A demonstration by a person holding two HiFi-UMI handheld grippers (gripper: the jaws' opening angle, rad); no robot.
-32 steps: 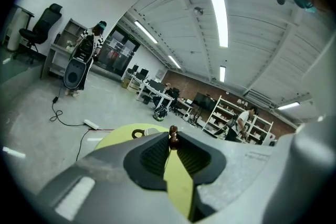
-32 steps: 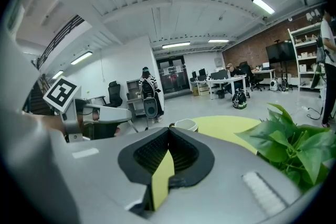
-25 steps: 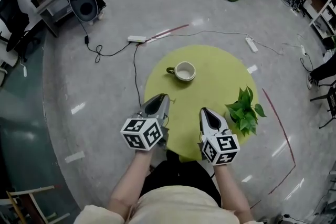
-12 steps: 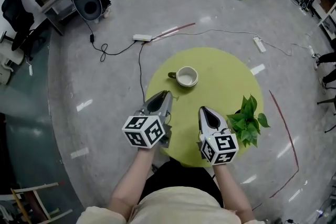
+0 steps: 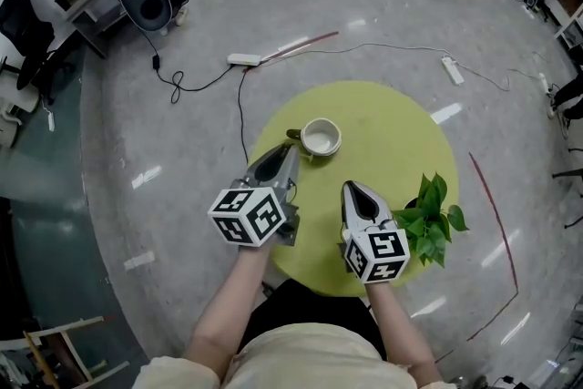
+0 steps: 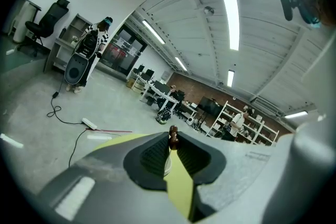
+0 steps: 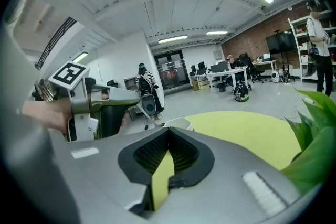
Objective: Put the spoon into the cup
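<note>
A white cup (image 5: 320, 138) with a dark handle stands on the round yellow-green table (image 5: 387, 123), toward its far left. My left gripper (image 5: 289, 150) points at the cup from the near side, its tip a short way from the rim. In the left gripper view the jaws are shut on a thin spoon, whose brown knob (image 6: 172, 137) pokes out at the tip. My right gripper (image 5: 352, 189) hovers over the table's near middle, shut with nothing in it. In the right gripper view the cup (image 7: 178, 123) lies ahead, past the closed jaws (image 7: 168, 131), and the left gripper (image 7: 100, 107) is to its left.
A potted green plant (image 5: 428, 216) stands at the table's right edge, close beside my right gripper. On the floor beyond the table lie a power strip (image 5: 242, 61) and its cables. Desks and chairs fill the far room.
Both grippers have moved forward over the table toward the cup. The left gripper's tip has closed most of the gap to the cup. The jaws look the same.
</note>
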